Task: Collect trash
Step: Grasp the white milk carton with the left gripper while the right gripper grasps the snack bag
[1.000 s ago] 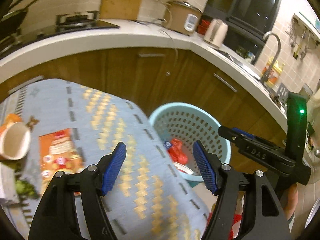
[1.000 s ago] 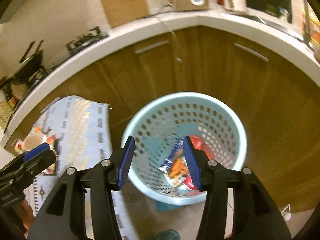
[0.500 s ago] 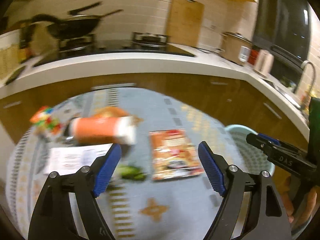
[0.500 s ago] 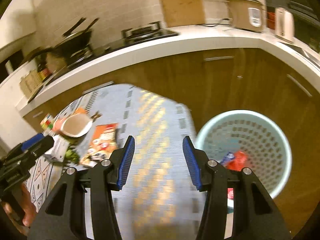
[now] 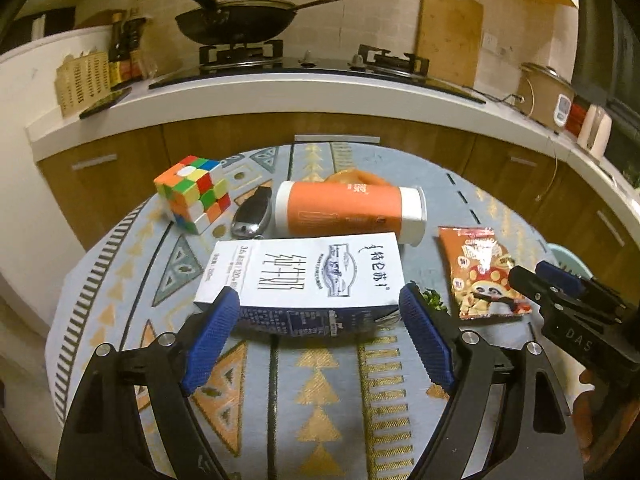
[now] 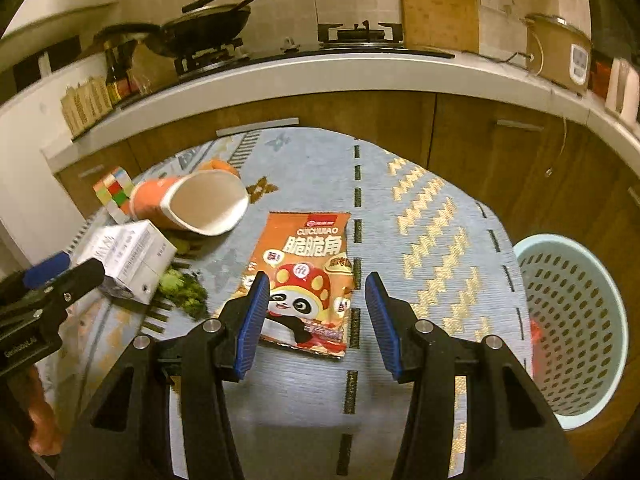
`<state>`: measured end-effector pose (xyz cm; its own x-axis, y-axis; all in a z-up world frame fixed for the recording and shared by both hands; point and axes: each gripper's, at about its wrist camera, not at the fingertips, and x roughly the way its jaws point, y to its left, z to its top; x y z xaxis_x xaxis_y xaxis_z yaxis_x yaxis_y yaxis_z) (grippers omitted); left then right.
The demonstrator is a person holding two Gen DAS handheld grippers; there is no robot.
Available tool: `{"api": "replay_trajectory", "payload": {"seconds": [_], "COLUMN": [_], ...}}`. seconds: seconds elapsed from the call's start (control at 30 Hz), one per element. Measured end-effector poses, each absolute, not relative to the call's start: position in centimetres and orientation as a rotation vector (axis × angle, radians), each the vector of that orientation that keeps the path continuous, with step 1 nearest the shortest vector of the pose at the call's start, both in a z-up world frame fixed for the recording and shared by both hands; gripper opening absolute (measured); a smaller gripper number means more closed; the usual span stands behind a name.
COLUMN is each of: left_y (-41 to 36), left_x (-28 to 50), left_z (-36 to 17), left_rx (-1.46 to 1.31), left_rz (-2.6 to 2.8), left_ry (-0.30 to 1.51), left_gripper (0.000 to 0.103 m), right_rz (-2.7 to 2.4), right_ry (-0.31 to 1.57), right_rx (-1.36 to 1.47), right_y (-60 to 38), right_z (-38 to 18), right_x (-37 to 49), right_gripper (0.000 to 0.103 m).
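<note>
A white and blue milk carton (image 5: 308, 276) lies on its side on the patterned tablecloth. My left gripper (image 5: 318, 336) is open and empty, its pads either side of the carton's near edge. Behind the carton lies an orange paper cup (image 5: 344, 208) on its side. An orange snack bag (image 6: 306, 272) lies flat; it also shows in the left wrist view (image 5: 482, 272). My right gripper (image 6: 316, 320) is open and empty just above the bag's near end. A light blue perforated trash basket (image 6: 576, 316) stands right of the table with red trash inside.
A Rubik's cube (image 5: 192, 192) and a black car key (image 5: 252, 216) lie at the table's far left. Green vegetable scraps (image 6: 182, 286) lie between carton and bag. Wooden cabinets and a white counter with a wok (image 5: 236, 20) stand behind the table.
Both grippers swung left from the basket to the table. The left now faces the milk carton, the right the snack bag. Both stayed open.
</note>
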<state>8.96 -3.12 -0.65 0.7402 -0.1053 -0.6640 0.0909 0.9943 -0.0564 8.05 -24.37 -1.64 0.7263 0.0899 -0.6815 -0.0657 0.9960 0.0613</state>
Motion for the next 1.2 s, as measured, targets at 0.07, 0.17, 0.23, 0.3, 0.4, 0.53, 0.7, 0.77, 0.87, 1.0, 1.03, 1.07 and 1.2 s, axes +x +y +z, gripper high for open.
{"api": "replay_trajectory", "payload": {"seconds": [0.07, 0.17, 0.23, 0.3, 0.4, 0.53, 0.7, 0.77, 0.87, 1.0, 1.03, 1.07, 1.2], "left_y": [-3.9, -4.9, -5.4, -5.6, -5.3, -4.3, -1.1, 0.8, 3.6, 6.4, 6.8, 7.0, 6.1], "left_x": [9.4, 9.8, 9.9, 9.8, 9.5, 8.6, 6.8, 6.1, 5.1, 4.6, 4.7, 4.8, 6.7], "left_z": [-0.9, -1.4, -1.8, -2.3, -2.3, -2.0, -1.6, -1.5, -1.6, -1.1, -0.9, -0.6, -0.2], "left_rx": [0.004, 0.05, 0.091, 0.118, 0.12, 0.11, 0.066, 0.04, -0.008, -0.086, -0.121, -0.151, -0.241], "left_rz": [-0.106, -0.088, -0.064, -0.057, -0.058, -0.06, -0.023, -0.002, 0.035, 0.031, 0.014, 0.003, -0.052], "left_ry": [0.726, 0.726, 0.738, 0.747, 0.744, 0.747, 0.752, 0.76, 0.778, 0.787, 0.787, 0.786, 0.805], "left_gripper": [0.08, 0.08, 0.08, 0.081, 0.078, 0.071, 0.071, 0.071, 0.07, 0.071, 0.072, 0.076, 0.083], "right_rz": [0.09, 0.083, 0.084, 0.086, 0.087, 0.092, 0.099, 0.103, 0.108, 0.108, 0.107, 0.107, 0.106], "right_ry": [0.74, 0.733, 0.737, 0.738, 0.741, 0.732, 0.724, 0.723, 0.721, 0.72, 0.721, 0.722, 0.722], "right_rx": [0.031, 0.041, 0.055, 0.067, 0.076, 0.081, 0.091, 0.094, 0.094, 0.093, 0.092, 0.092, 0.089], "right_y": [-24.3, -24.6, -24.9, -25.1, -25.2, -25.2, -25.4, -25.4, -25.4, -25.3, -25.3, -25.3, -25.2], "right_z": [-1.5, -1.5, -1.5, -1.6, -1.6, -1.5, -1.4, -1.4, -1.4, -1.4, -1.4, -1.4, -1.3], "right_x": [7.9, 7.9, 8.0, 8.0, 8.1, 7.9, 7.8, 7.8, 7.8, 7.8, 7.8, 7.8, 7.7], "right_gripper": [0.046, 0.046, 0.046, 0.046, 0.046, 0.046, 0.046, 0.046, 0.046, 0.046, 0.046, 0.046, 0.046]}}
